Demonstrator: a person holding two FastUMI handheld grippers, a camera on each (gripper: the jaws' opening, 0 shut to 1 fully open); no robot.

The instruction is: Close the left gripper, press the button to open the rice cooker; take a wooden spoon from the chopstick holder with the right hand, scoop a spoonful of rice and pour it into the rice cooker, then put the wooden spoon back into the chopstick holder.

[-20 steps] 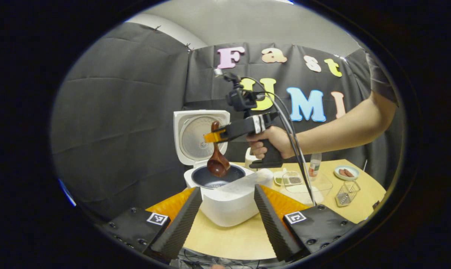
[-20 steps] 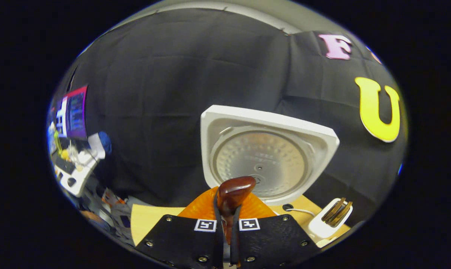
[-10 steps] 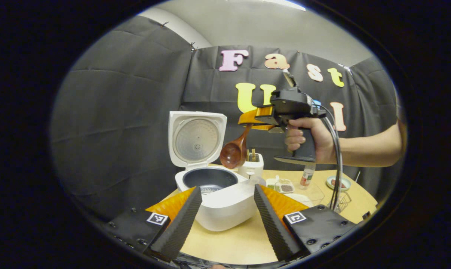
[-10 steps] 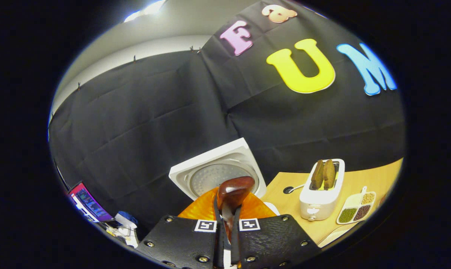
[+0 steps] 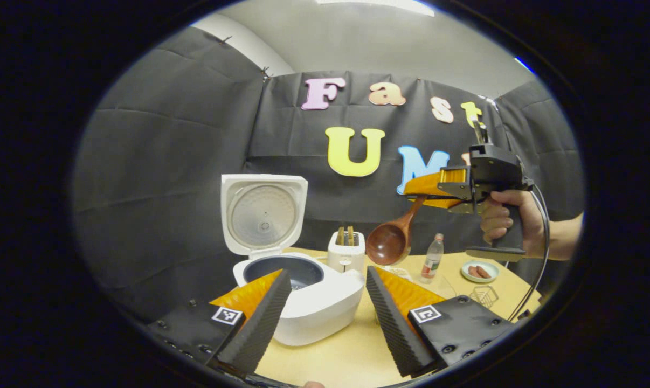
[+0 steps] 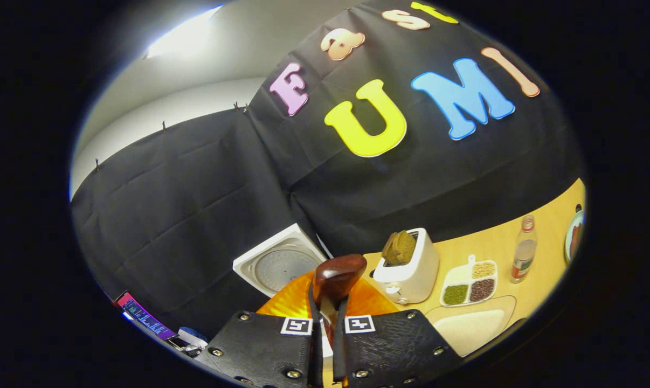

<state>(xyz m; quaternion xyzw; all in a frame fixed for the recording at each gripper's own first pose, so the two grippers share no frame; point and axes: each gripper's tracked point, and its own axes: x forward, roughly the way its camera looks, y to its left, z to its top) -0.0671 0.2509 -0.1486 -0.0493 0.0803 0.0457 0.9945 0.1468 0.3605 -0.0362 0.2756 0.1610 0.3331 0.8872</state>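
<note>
Right hand-held gripper (image 6: 325,318) clamped on wooden spoon (image 5: 391,241); left hand-held gripper (image 5: 325,302) open, empty, before open rice cooker (image 5: 298,299).

Bright overhead ceiling light, sharp focus, strong fisheye edge bending

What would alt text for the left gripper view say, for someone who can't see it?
A hand holds the right gripper, shut on a wooden spoon hanging bowl-down above the table. To its left stand a toaster and a white rice cooker, lid up. The left gripper is open in front.
</note>
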